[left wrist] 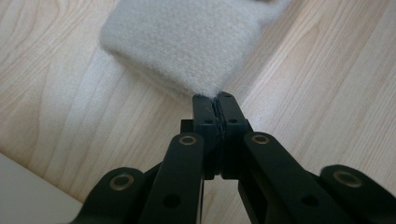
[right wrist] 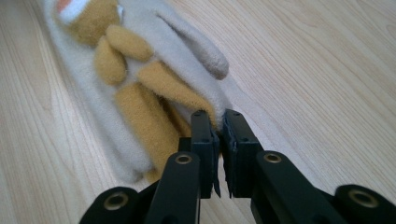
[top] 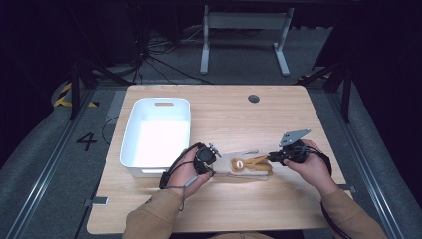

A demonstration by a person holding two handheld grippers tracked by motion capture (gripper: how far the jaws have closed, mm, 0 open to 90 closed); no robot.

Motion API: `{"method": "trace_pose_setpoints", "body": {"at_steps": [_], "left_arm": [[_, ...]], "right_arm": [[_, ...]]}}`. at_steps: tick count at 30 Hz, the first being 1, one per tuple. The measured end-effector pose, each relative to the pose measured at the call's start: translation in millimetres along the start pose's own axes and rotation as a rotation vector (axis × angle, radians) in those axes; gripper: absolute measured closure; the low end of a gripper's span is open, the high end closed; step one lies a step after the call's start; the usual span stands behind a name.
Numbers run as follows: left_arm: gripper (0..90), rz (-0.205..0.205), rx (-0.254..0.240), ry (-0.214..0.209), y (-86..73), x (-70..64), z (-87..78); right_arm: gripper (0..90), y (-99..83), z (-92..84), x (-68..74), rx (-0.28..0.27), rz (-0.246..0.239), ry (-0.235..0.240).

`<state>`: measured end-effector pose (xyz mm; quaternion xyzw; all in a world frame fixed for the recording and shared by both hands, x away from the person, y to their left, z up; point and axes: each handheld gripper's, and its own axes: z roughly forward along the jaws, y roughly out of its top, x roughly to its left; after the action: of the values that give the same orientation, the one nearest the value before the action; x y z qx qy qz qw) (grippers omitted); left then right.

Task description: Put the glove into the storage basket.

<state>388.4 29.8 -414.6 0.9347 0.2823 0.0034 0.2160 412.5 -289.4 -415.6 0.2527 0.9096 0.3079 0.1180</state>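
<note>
One wooden tabletop [top: 298, 199] carries everything here. One white bin [top: 157, 137] stands on it, a rectangular tub with a handle slot in its far wall; take this bin as the landmark.

One cream fleece glove [top: 246, 165] with tan fingers lies flat on the tabletop just to the right of the bin's near right corner, stretched away from the bin. Its cuff end points toward the bin and its fingers point away from it. The glove bears one tan patch with a small orange and white mark near its middle.

Two grippers work at it, one in each hand. The left gripper [top: 215, 155] sits between the bin and the glove, close to the bin's near right corner. In the left gripper view the left gripper's [left wrist: 215, 96] jaws are pressed together on the corner of the cream cuff [left wrist: 180, 39]. The right gripper [top: 272, 157] is at the glove's far end, well apart from the bin. In the right gripper view the right gripper's [right wrist: 217, 116] jaws stand nearly closed, pinching the tip of one glove finger [right wrist: 180, 91] between them.
</note>
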Motion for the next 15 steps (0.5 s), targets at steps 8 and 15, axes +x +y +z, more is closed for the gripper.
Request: {"method": "trace_pose_setpoints", "body": {"at_steps": [8, 15], "left_arm": [[85.4, -0.032, 0.048, -0.017, 2.2, 3.8, 3.3], [66.5, -0.059, 0.036, -0.012, 5.1, 4.1, -11.2]], "right_arm": [[73.3, -7.2, 2.6, -1.5, 0.02, 0.051, 0.021], [66.8, -16.5, -13.2, -8.2, -0.005, 0.099, -0.01]]}}
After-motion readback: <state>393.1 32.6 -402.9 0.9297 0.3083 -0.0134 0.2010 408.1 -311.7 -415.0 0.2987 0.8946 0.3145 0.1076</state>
